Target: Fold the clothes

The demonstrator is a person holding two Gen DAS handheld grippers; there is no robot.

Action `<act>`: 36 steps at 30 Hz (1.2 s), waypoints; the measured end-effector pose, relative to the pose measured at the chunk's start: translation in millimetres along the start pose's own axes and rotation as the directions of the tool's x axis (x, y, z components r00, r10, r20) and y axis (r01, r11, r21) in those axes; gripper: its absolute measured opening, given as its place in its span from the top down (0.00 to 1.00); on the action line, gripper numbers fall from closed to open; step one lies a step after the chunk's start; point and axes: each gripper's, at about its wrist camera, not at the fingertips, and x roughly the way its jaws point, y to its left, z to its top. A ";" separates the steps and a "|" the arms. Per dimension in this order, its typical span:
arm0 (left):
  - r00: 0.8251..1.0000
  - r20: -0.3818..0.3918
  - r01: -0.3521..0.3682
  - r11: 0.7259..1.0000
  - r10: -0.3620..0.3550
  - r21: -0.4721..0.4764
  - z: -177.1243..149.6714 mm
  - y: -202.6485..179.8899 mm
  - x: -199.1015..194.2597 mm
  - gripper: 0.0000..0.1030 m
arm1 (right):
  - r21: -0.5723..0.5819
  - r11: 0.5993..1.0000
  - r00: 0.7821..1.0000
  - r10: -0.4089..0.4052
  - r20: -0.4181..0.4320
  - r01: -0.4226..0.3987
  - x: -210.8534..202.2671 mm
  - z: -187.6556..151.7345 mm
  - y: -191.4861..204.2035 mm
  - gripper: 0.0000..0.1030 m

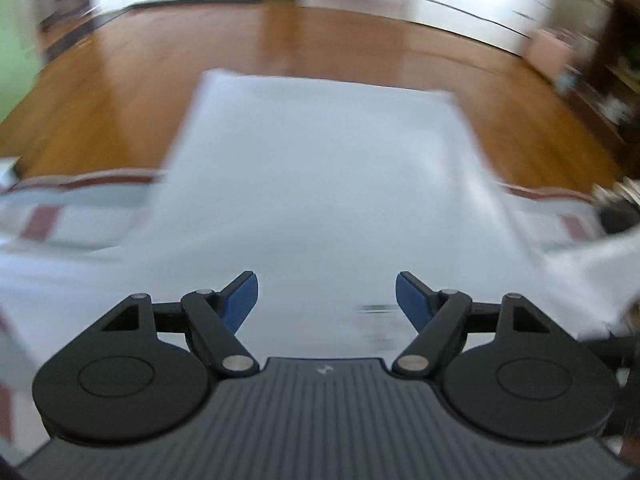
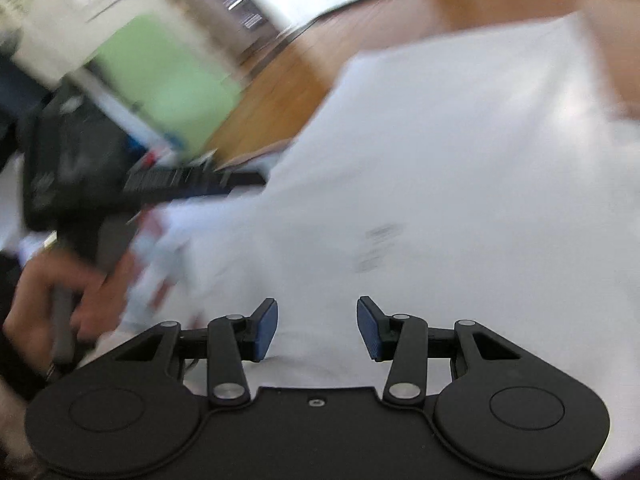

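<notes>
My left gripper [image 1: 326, 300] and right gripper [image 2: 317, 328] both agape, empty, above the white garment [image 1: 320, 184] spread ahead.

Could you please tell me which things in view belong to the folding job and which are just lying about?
Job:
white garment
left claw, open
right claw, open

Lying about:
striped cloth underneath
green panel
wooden floor

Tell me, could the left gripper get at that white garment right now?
Probably yes. The left gripper has its fingers apart and empty, and the white garment lies spread directly ahead with nothing between them, though the view is blurred.
</notes>
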 end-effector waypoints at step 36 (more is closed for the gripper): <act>0.957 -0.169 0.287 0.839 -0.234 0.462 -83.5 -211.6 49.3 0.99 | 0.347 0.356 0.145 -0.849 0.507 0.868 -266.9 32.5 -165.1 0.96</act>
